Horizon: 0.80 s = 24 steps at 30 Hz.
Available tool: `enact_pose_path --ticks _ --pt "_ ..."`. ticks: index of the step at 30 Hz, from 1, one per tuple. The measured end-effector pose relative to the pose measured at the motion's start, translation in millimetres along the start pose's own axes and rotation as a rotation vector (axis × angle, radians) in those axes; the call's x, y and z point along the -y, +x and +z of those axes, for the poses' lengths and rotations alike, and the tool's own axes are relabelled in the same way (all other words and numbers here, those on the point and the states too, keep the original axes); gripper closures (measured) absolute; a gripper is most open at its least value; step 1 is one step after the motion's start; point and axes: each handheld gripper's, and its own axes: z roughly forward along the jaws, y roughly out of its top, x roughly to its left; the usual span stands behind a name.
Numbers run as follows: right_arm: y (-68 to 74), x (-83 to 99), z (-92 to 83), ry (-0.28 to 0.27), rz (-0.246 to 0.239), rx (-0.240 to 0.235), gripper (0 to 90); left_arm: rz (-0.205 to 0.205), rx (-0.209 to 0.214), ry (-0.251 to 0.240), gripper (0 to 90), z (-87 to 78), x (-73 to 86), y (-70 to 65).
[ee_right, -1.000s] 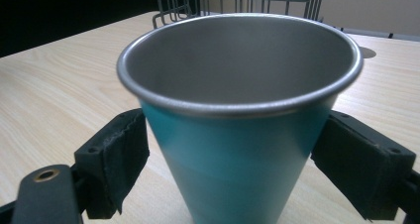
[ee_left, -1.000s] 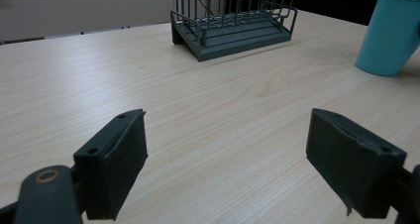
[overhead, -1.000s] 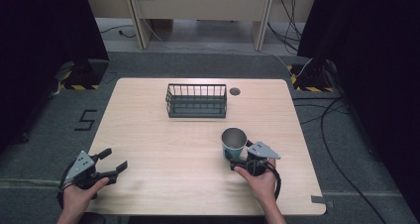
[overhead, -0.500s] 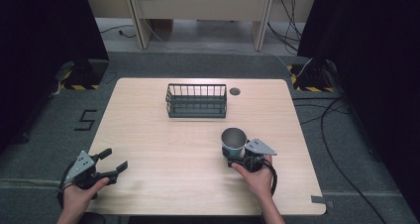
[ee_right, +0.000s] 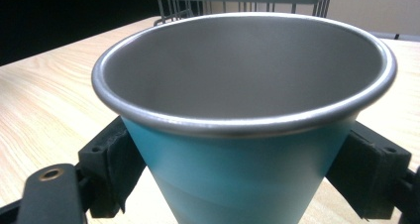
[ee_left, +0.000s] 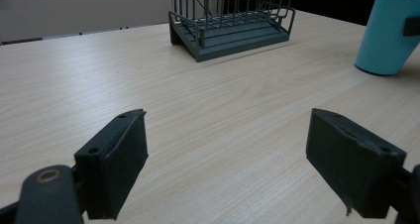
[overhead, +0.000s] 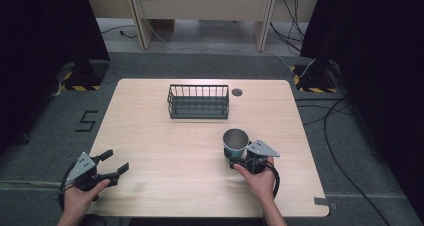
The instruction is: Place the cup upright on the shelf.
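Right gripper (overhead: 234, 158) clamps the upright teal metal cup (overhead: 235, 142), apparently bound for the wire basket (overhead: 198, 101) ahead; left gripper (overhead: 112, 164) waits, jaws wide and empty.

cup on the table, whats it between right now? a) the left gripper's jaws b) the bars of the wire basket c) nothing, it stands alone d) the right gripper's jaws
d: the right gripper has a black jaw on each side of the teal cup, while the left gripper stands open over bare table.
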Motion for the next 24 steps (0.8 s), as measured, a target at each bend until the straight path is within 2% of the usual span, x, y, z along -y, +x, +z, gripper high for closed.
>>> enact_pose_path --ticks 24 --pt "4.9 -24.9 -0.1 -0.048 -0.032 0.005 17.2 -0.003 0.0 0.001 16.2 0.1 0.1 0.0"
